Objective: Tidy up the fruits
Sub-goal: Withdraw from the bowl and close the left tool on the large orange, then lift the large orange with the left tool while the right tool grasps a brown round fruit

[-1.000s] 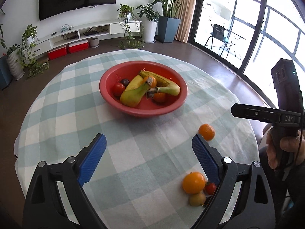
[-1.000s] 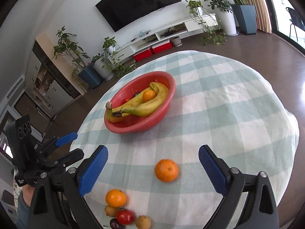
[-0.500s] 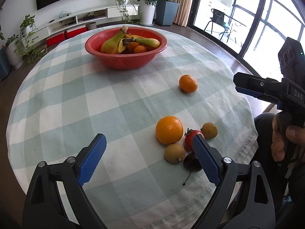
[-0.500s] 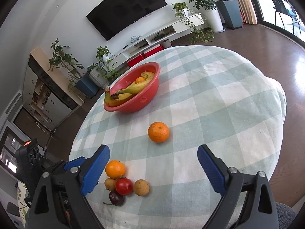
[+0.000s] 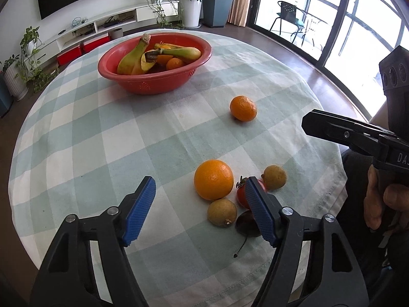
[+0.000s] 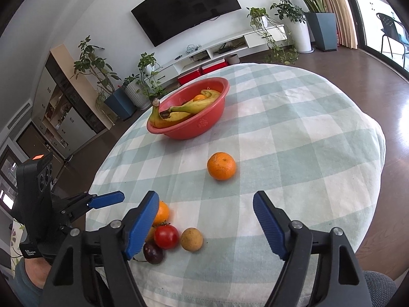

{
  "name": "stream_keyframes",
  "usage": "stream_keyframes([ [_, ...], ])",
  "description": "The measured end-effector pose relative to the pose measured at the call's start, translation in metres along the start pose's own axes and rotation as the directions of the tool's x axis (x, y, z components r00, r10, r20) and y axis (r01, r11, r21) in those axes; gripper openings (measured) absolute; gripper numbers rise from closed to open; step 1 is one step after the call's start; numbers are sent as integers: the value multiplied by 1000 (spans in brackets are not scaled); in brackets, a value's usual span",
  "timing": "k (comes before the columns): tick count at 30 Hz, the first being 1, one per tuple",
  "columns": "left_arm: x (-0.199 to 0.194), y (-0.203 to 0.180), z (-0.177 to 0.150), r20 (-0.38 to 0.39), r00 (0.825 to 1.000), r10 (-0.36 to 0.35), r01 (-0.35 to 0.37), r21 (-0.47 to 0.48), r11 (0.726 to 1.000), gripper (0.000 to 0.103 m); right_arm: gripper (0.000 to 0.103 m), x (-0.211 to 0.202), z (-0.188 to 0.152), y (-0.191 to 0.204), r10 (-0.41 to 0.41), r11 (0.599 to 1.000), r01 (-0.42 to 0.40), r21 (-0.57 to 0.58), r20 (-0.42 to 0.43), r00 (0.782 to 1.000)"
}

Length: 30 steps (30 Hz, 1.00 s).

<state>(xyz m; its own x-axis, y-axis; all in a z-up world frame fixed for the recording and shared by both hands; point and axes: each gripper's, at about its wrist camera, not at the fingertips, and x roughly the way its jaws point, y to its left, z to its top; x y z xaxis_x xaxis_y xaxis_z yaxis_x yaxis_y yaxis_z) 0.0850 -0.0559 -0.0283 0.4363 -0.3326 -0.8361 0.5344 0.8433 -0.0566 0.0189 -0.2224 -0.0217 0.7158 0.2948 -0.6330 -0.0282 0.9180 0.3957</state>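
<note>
Both tongs, left gripper (image 5: 199,207) and right gripper (image 6: 204,226), have just been closing but stand spread, empty. Better centre the left on the big round orange (image 5: 213,179) before pinching, far from the red tomato (image 5: 242,195).

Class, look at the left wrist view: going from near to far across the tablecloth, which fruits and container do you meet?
dark cherry → brown longan → big orange → lone mandarin → red bowl with bananas. The tomato and the second longan sit level with the orange, so they are left out.

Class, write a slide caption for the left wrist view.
Open left gripper beside large orange and small fruits on checked tablecloth; red plastic bowl holds bananas.
</note>
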Motion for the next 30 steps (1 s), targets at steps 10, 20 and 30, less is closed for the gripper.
stream_keyframes([
  [10,20,-9,9,-66,998,24,-22,28,999,57,72,1,-1,3,1,1000,-1,-17,-4,1000],
  [20,39,-9,11,-126,991,36,-31,43,999,38,72,3,-3,4,3,1000,-3,-23,-11,1000],
  [30,48,-1,8,-125,992,24,-22,21,1000,36,72,3,-3,5,2,1000,-2,-27,-14,1000],
])
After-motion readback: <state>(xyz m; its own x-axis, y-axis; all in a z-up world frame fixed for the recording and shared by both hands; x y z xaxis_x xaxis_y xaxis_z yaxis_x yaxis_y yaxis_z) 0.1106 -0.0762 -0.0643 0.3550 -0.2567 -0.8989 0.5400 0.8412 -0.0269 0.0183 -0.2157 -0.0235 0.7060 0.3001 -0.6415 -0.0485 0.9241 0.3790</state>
